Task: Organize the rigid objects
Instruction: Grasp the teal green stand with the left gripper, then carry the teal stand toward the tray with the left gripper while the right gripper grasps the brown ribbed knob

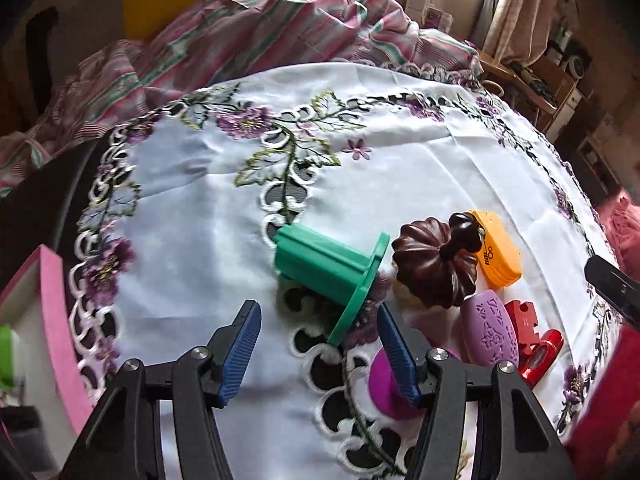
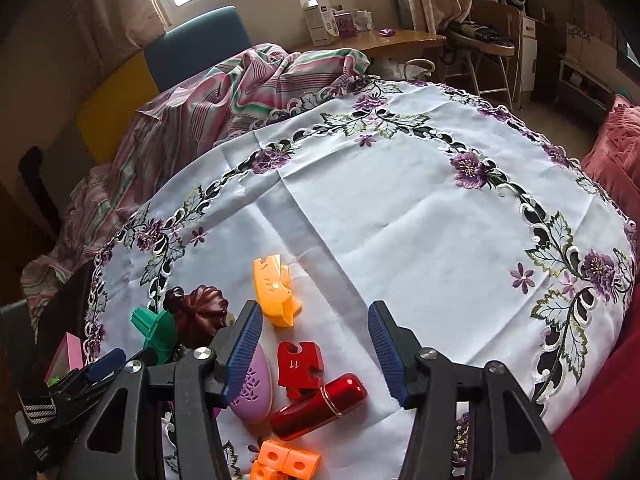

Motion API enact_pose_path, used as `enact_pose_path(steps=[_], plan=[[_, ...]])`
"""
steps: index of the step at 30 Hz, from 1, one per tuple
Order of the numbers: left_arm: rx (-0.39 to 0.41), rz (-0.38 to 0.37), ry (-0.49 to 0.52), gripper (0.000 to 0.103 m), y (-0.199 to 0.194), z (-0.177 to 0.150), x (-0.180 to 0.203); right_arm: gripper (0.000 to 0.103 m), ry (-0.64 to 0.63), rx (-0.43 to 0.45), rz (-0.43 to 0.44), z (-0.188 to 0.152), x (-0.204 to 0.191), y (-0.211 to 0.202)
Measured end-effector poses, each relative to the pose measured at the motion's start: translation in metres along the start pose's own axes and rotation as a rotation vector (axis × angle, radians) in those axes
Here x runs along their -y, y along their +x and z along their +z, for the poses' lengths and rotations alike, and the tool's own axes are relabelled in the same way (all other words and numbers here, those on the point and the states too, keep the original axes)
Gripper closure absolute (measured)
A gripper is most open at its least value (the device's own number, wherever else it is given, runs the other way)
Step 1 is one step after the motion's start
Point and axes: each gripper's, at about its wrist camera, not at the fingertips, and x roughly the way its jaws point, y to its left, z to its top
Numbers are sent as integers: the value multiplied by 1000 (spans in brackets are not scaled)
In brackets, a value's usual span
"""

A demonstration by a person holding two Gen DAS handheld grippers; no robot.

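The left claw is held spread around the green spool's flange, not yet pinching, seemingly for pickup. The right claw is held spread and empty above the red piece, apparently waiting.

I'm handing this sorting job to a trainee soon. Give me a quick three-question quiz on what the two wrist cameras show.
1. True or false: the left gripper holds the green flanged piece.
2. Which thing lies beside the red puzzle-shaped piece, nearer the right wrist camera?
A. red metallic cylinder
B. dark brown pumpkin-shaped piece
C. pink box
3. What covers the table?

Key:
1. False; the gripper is open and empty.
2. A.
3. A white tablecloth embroidered with purple flowers.
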Motion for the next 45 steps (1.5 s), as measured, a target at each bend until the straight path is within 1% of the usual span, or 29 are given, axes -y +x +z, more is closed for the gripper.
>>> enact_pose_path(steps=[1, 2, 3, 4, 5, 7, 9, 13, 15, 18, 22, 26, 29, 30, 31, 33, 37, 39, 40, 42, 43, 45], plan=[[-2, 5, 2, 42, 5, 2, 1, 47, -2, -3, -1, 0, 0, 1], [-7, 9, 2, 50, 11, 5, 3, 47, -4, -4, 0, 0, -1, 1], [-16, 10, 0, 60, 17, 7, 3, 47, -6, -4, -1, 0, -1, 1], [-32, -10, -1, 77, 24, 8, 4, 47, -8, -4, -5, 0, -1, 2], [-14, -19, -4, 79, 24, 8, 4, 47, -10, -7, -9, -1, -1, 2], [17, -12, 6, 80, 17, 6, 5, 47, -13, -12, -11, -1, -2, 4], [51, -26, 12, 80, 7, -2, 4, 47, -16, -12, -14, -1, -2, 4], [90, -7, 32, 80, -15, -18, -2, 47, -34, -14, -9, -2, -6, 4], [91, -8, 17, 80, -26, -28, -10, 47, -45, -18, 1, -3, -9, 4], [103, 5, -2, 80, -39, -42, -21, 47, -68, -32, 40, -5, -15, 6], [140, 38, 6, 80, -64, -62, -32, 47, -126, -48, 97, -11, -33, 7], [176, 59, 12, 80, -88, -78, -39, 47, -198, -73, 136, -17, -56, 12], [200, 72, 3, 80, -104, -86, -46, 47, -232, -87, 146, -15, -71, 19], [207, 76, -3, 80, -108, -89, -48, 47, -246, -87, 147, -13, -78, 22], [214, 81, -12, 80, -113, -90, -51, 44, -256, -90, 145, -12, -82, 26], [225, 86, -30, 80, -123, -94, -57, 42, -272, -98, 139, -9, -91, 36], [247, 106, -59, 80, -140, -104, -67, 42, -313, -87, 80, -6, -106, 58], [256, 118, -68, 80, -146, -108, -71, 42, -333, -88, 69, -8, -110, 68], [260, 125, -73, 80, -148, -111, -73, 51, -350, -89, 57, -9, -112, 71], [263, 131, -89, 80, -153, -116, -78, 76, -398, -67, 38, -11, -117, 72], [261, 131, -100, 80, -154, -119, -81, 80, -419, -59, 27, -12, -119, 71], [256, 134, -118, 80, -155, -124, -86, 80, -432, -57, 28, -14, -119, 70]])
